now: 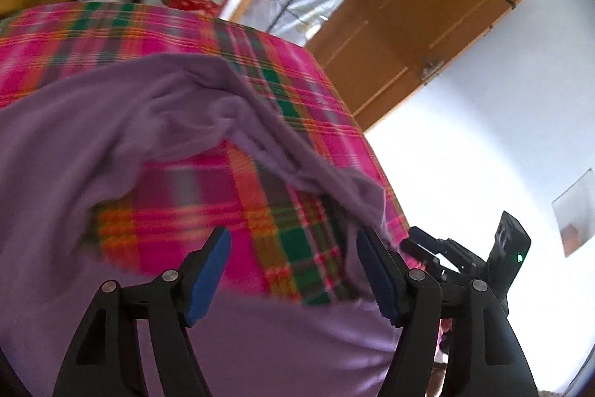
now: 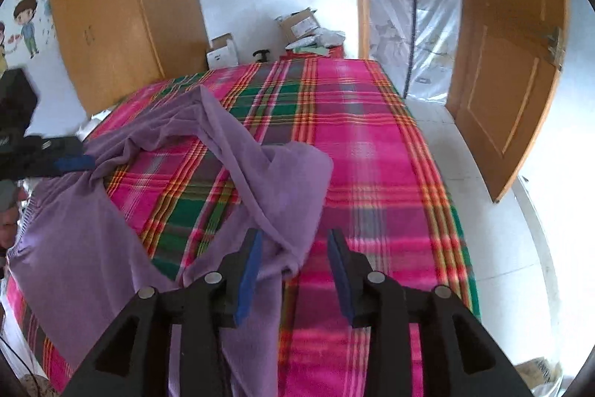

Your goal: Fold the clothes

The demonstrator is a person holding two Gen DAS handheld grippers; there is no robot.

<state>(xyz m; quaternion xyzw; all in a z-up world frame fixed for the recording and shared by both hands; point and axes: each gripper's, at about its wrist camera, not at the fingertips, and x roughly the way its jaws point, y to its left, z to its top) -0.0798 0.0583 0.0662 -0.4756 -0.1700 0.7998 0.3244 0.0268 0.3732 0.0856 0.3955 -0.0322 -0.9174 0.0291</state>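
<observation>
A purple knit top [image 2: 81, 248] lies crumpled on a bed covered by a pink plaid blanket [image 2: 372, 151]. One long strip of it, perhaps a sleeve, runs down between the blue pads [image 2: 249, 270] of my right gripper [image 2: 293, 248]. The jaws stand apart there and do not press the cloth. In the left wrist view my left gripper [image 1: 293, 237] is wide open over the blanket [image 1: 230, 211], with nothing between its jaws. A hanging fold of the top [image 1: 357, 199] touches the tip of its right finger. From the right wrist view, one left pad [image 2: 74, 162] sits at a bunched edge of the top.
The bed's right edge drops to a white floor [image 2: 494, 248]. A wooden door [image 2: 509, 62] stands open beside a plastic-covered doorway [image 2: 394, 6]. A wooden wardrobe [image 2: 111, 10] and cardboard boxes [image 2: 297, 21] stand past the far end of the bed.
</observation>
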